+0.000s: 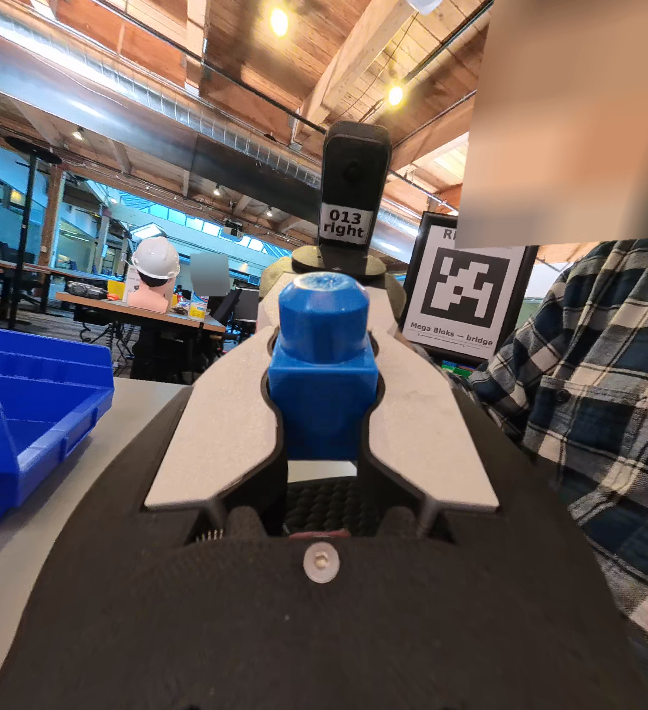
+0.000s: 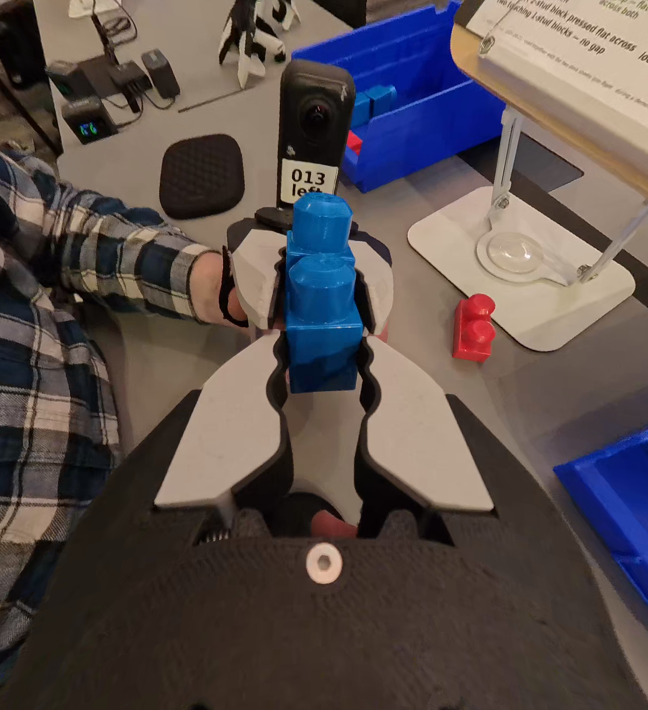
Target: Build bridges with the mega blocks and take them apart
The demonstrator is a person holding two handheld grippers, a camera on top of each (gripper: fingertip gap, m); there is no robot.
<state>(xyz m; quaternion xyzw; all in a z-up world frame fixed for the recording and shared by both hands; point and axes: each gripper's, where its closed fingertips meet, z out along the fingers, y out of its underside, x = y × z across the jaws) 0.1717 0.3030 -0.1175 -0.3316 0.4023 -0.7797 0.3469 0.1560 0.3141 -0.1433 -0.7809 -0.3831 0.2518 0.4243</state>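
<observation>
Item: my two grippers, nose to nose above the grey table. My right gripper clamps the near end of a blue two-stud block; my left gripper clamps its far end. Red two-stud block lies loose on the table, right of them.

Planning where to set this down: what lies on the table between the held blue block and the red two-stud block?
Bare grey table only, between the blue block and the red block; the right wrist view shows it.

Grey table bears a red block, blue bins (two), black pad
</observation>
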